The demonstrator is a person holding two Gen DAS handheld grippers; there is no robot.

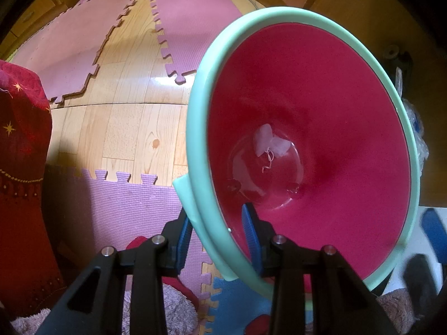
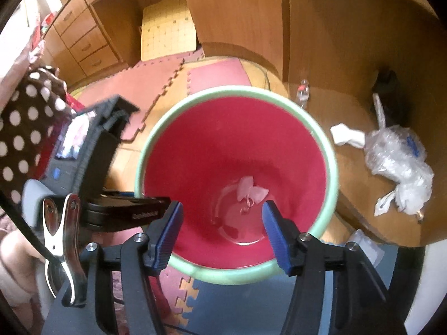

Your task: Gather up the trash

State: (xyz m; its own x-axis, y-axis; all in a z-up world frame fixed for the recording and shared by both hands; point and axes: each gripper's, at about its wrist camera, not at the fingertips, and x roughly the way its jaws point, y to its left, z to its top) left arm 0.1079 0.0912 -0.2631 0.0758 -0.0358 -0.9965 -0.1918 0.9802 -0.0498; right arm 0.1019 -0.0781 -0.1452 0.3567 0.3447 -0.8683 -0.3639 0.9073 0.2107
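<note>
A red trash bin with a mint-green rim (image 1: 195, 128) fills the left wrist view. My left gripper (image 1: 216, 223) is shut on that rim, one blue pad outside and one inside. At the bin's bottom lies a small crumpled white scrap (image 1: 268, 139) with a thin string. In the right wrist view I look down into the same bin (image 2: 156, 139), and the scrap (image 2: 250, 189) rests on its floor. My right gripper (image 2: 222, 212) hangs above the bin's mouth, open, with nothing between its blue pads.
On a round wooden table (image 2: 349, 184) right of the bin lie a crumpled clear plastic bag (image 2: 396, 162) and a white wad (image 2: 346, 136); a small bottle (image 2: 303, 92) stands behind. Pink foam mats (image 1: 83, 44) cover parts of the wood floor. Red cloth (image 1: 22, 167) hangs at left.
</note>
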